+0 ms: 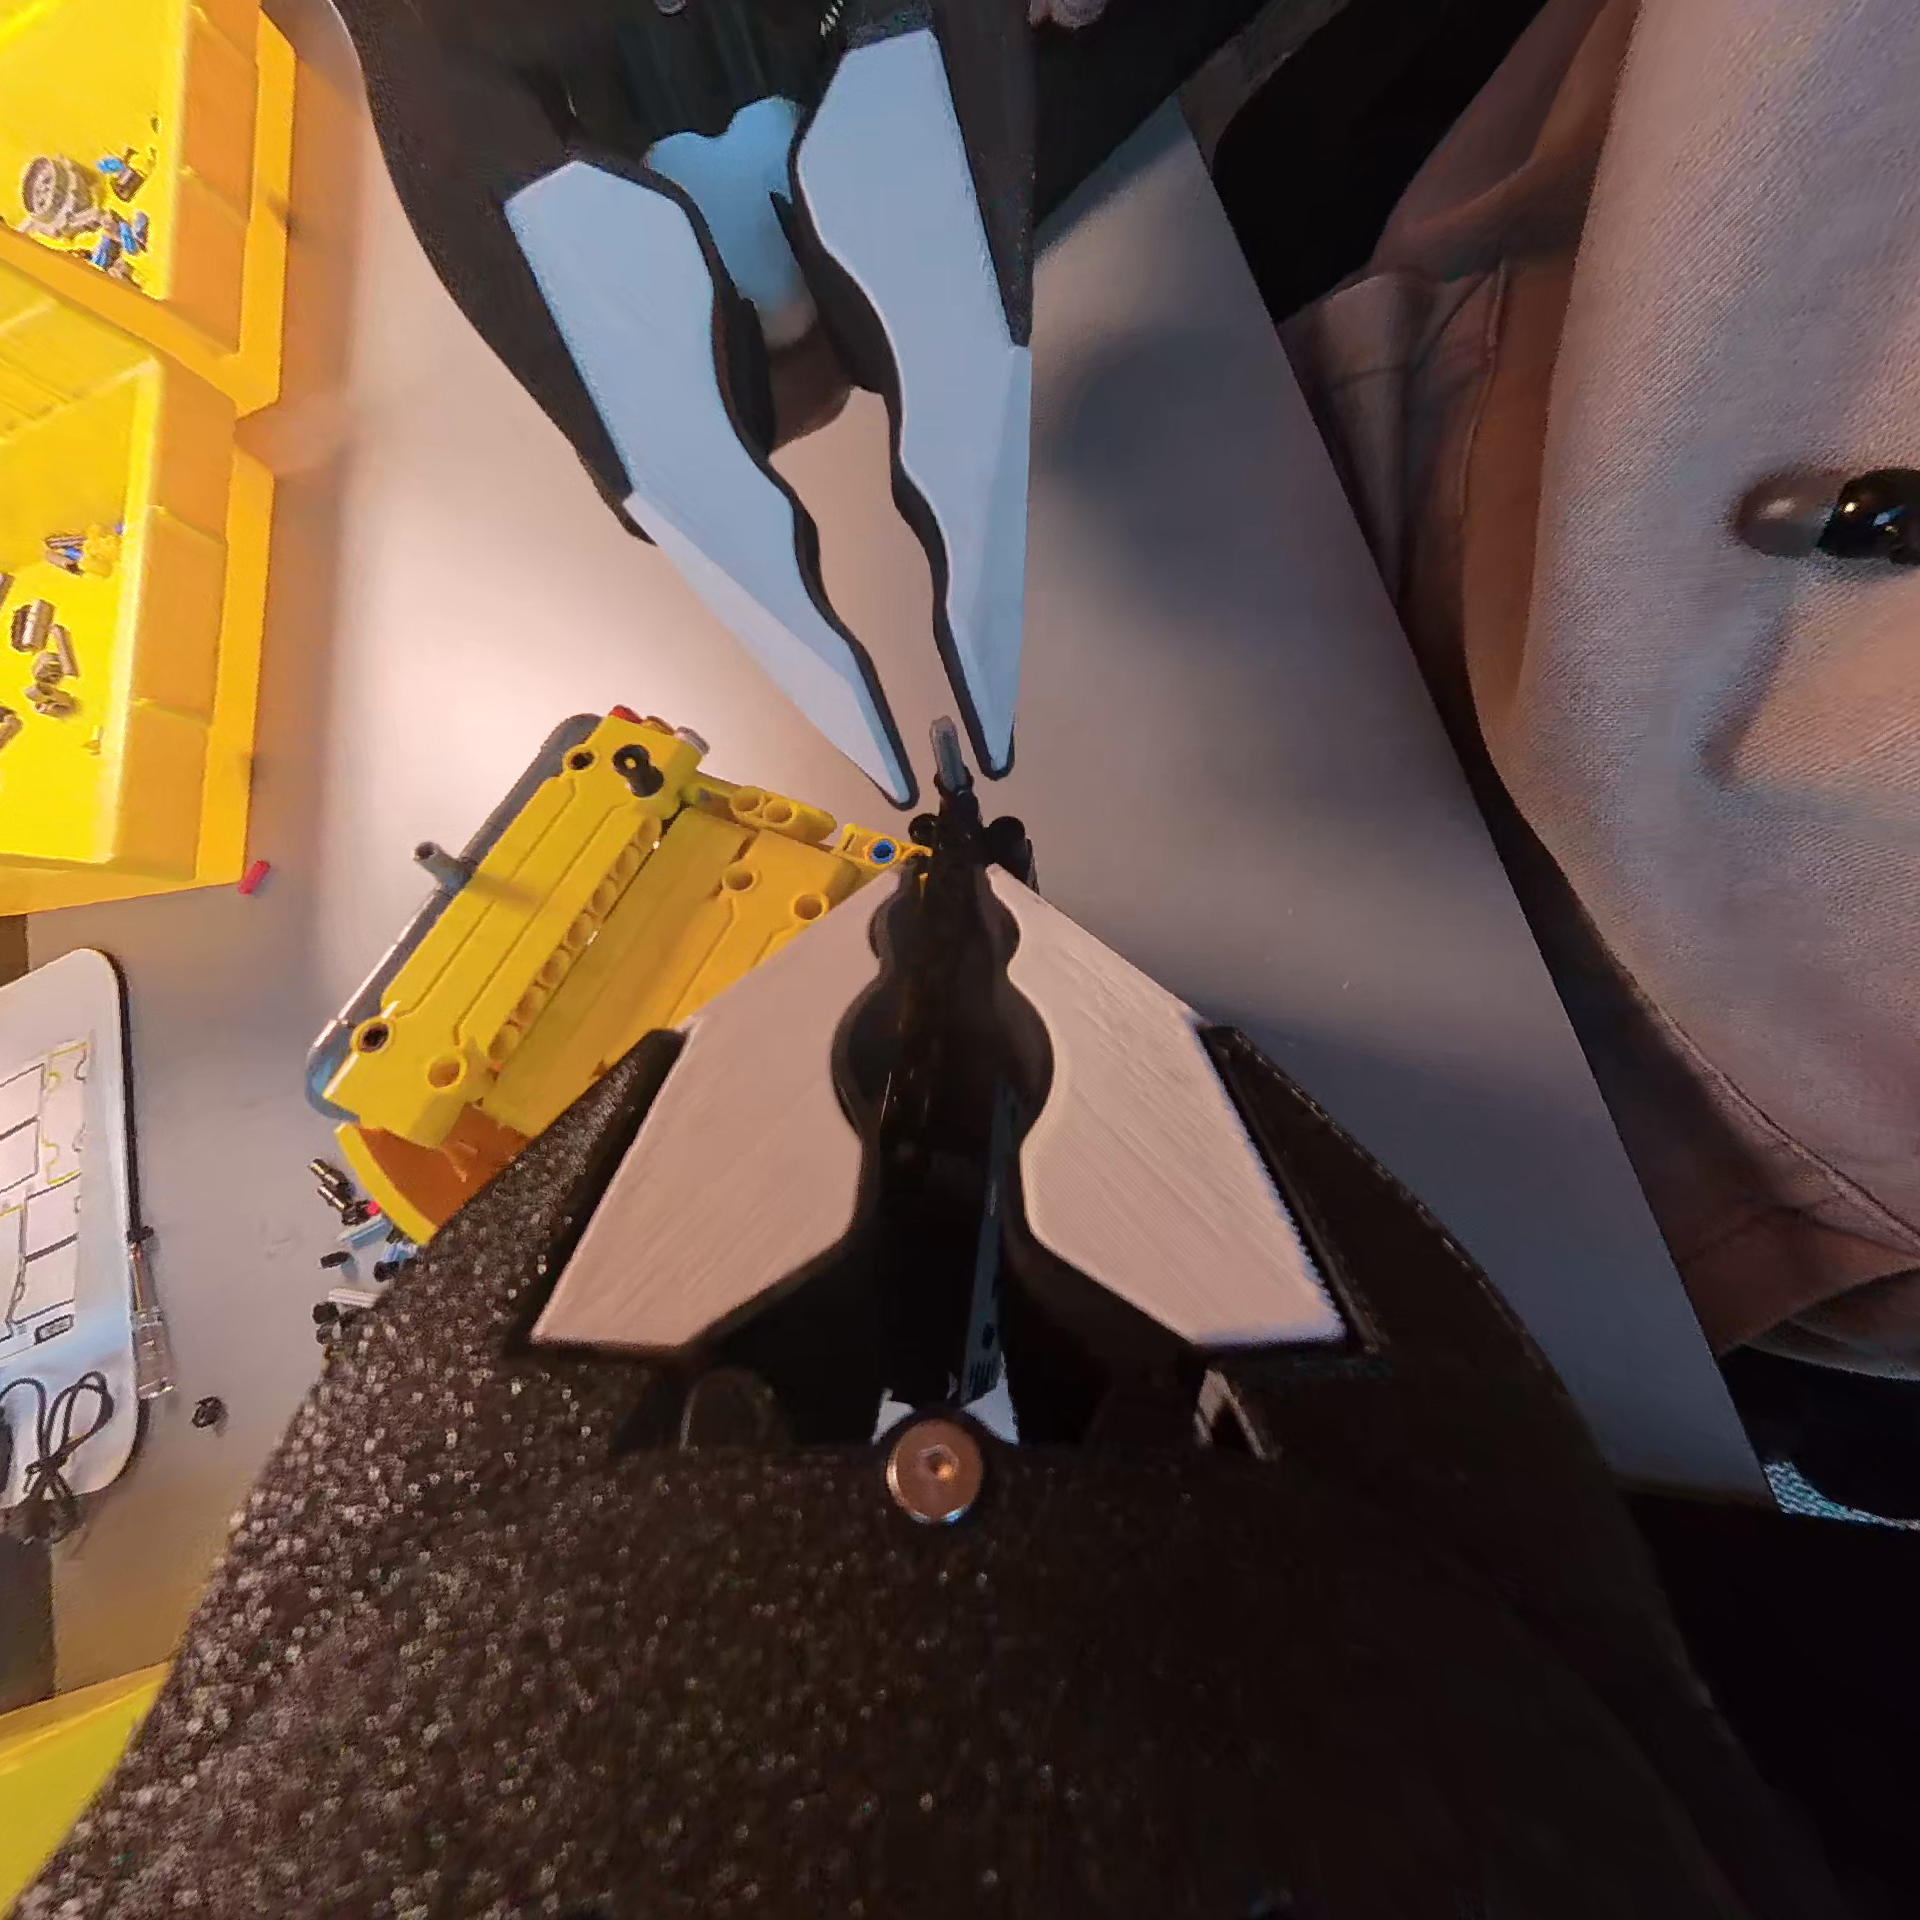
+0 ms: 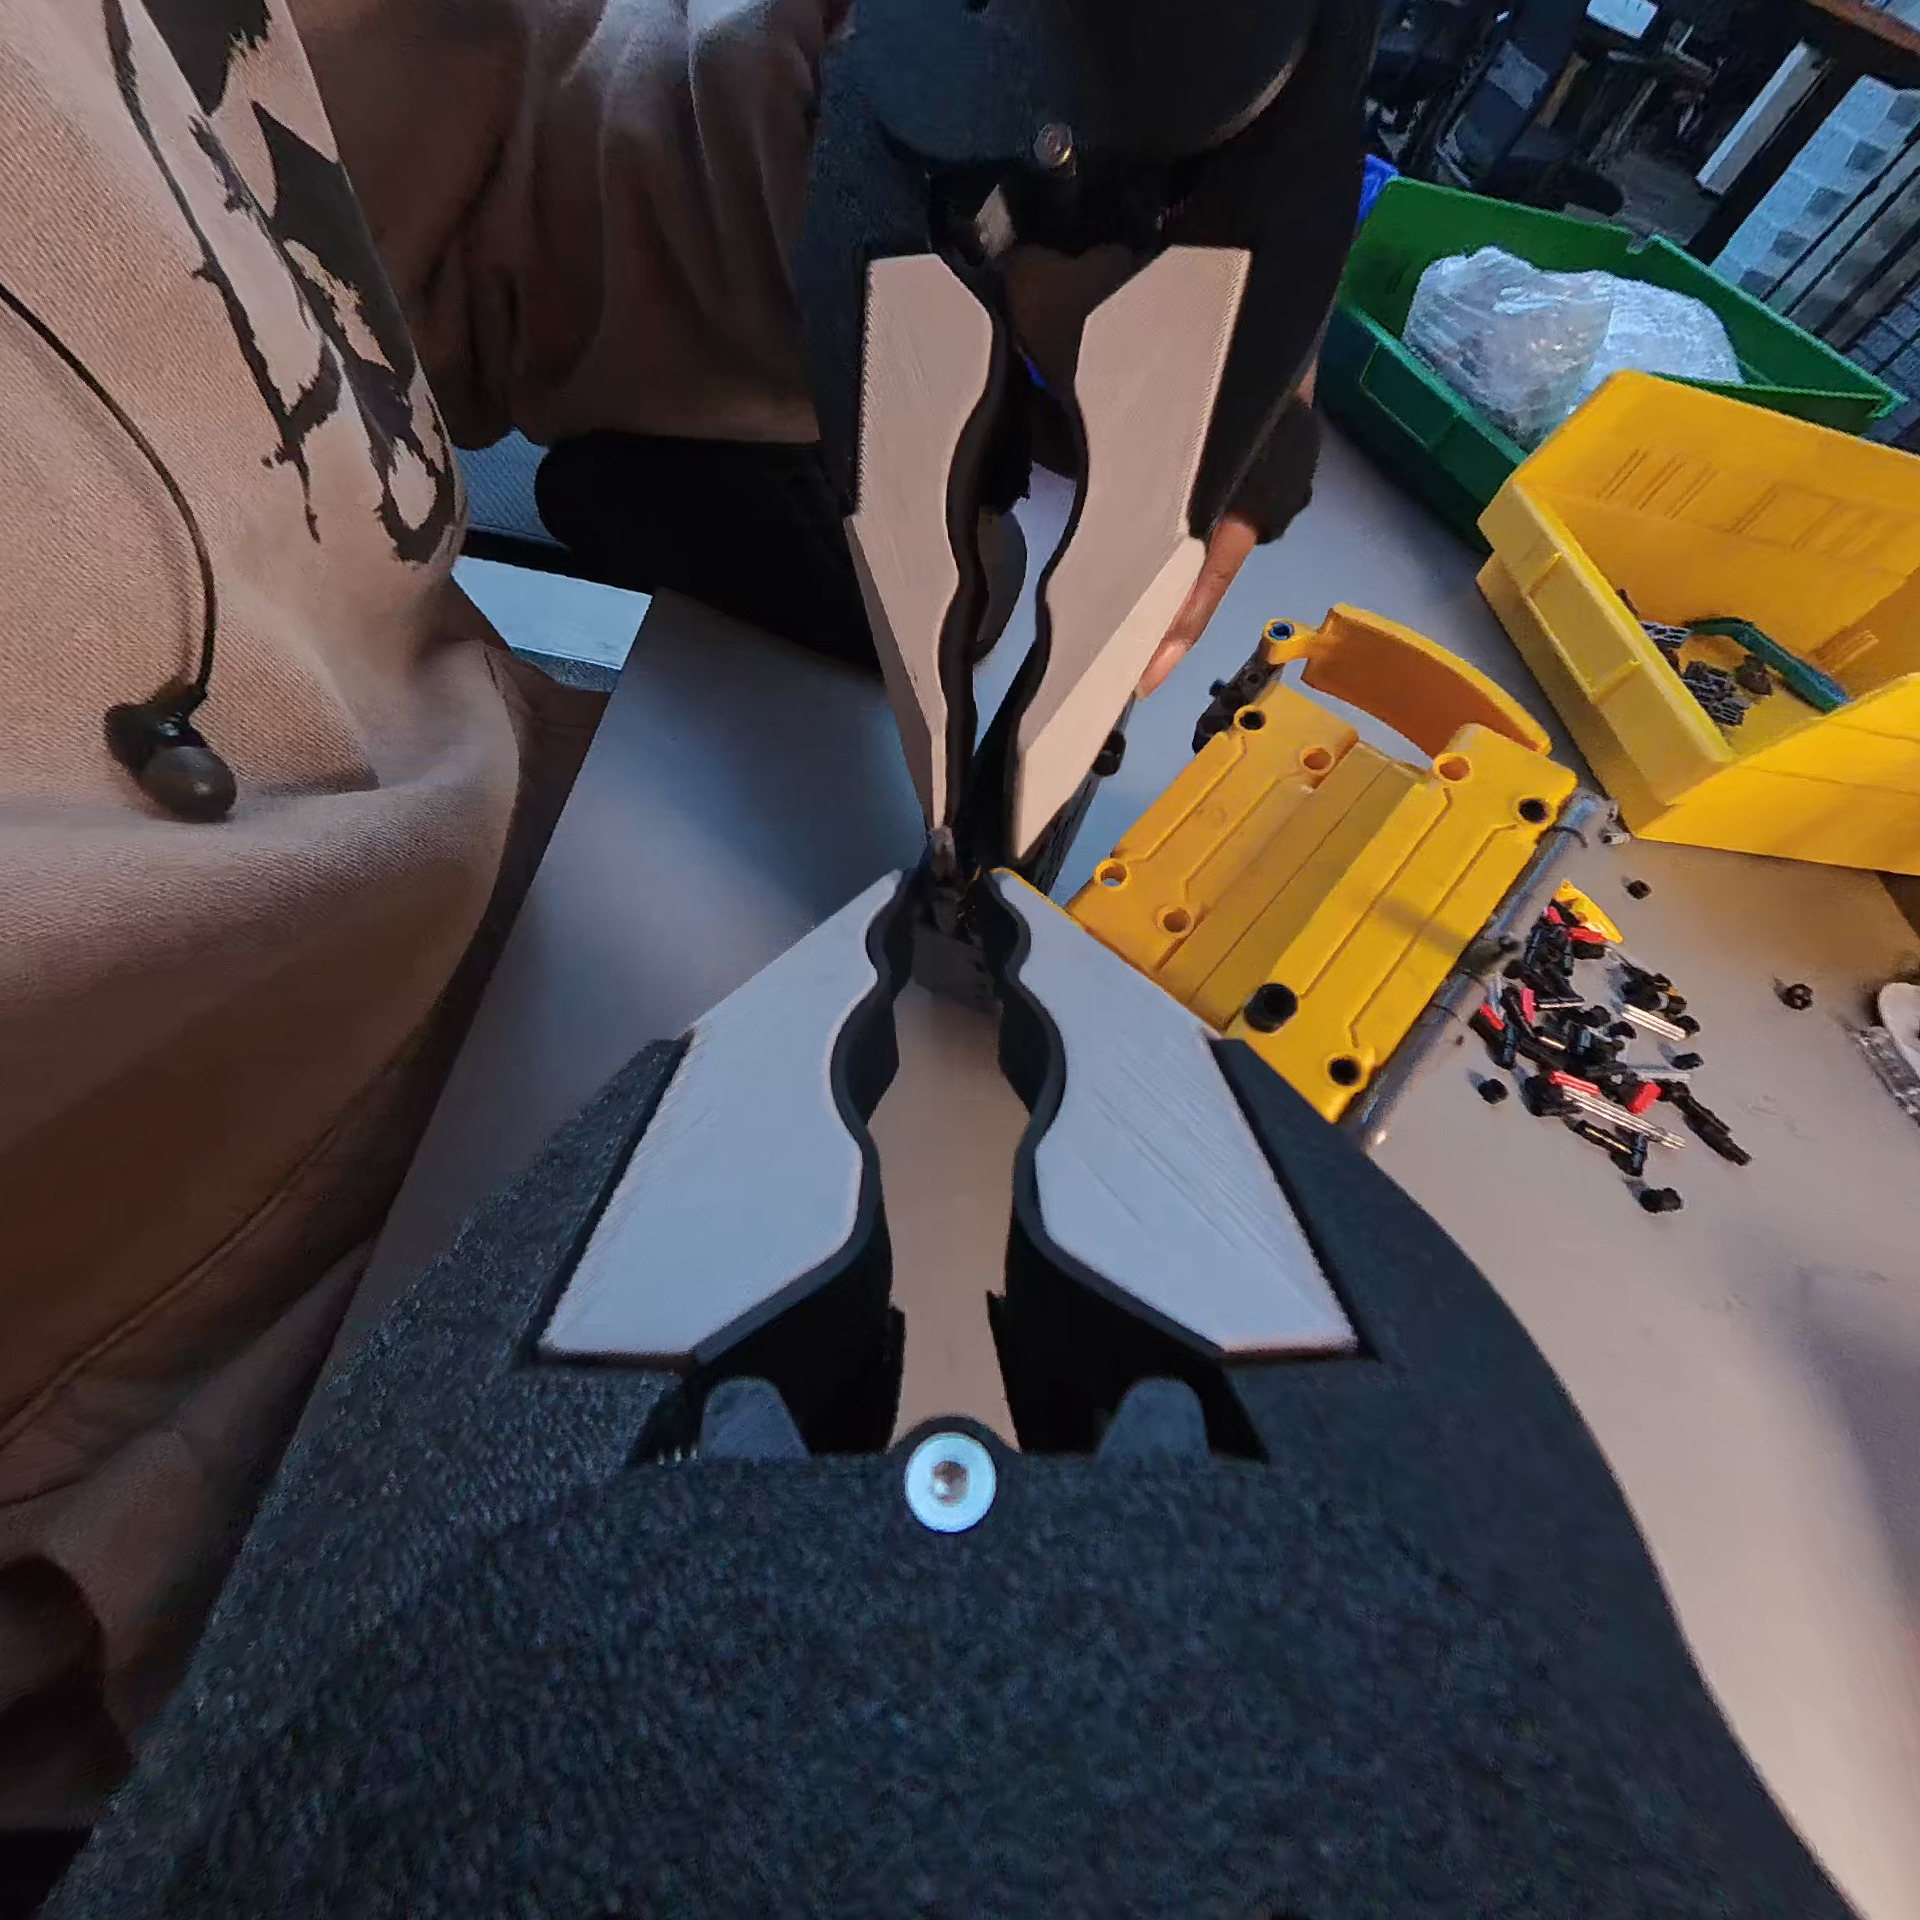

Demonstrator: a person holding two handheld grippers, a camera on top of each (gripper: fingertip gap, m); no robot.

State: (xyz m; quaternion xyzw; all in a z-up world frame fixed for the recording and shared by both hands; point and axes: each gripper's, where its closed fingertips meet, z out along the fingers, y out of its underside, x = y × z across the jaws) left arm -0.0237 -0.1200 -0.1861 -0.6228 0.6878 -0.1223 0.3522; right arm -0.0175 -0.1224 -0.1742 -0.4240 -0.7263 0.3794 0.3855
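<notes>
Two grippers met tip to tip above the grey table (image 1: 1195, 623), near its front edge. Your left gripper (image 1: 951, 883) was closed on a thin black plastic beam (image 1: 961, 1039) held edge-on between its fingers. Your right gripper (image 2: 948, 894) stood nearly closed around a small grey pin (image 1: 945, 743) at the beam's end; whether it truly pinched it, I cannot tell. Both parts looked light, stiff and smooth, so you likely needed a firm hold close to the joint. Both tools pointed toward each other, angled slightly down. Beside them lay a yellow plastic panel assembly (image 2: 1309, 883); loose pegs (image 2: 1590, 1049) and yellow bins (image 2: 1714, 582) sat farther off.
</notes>
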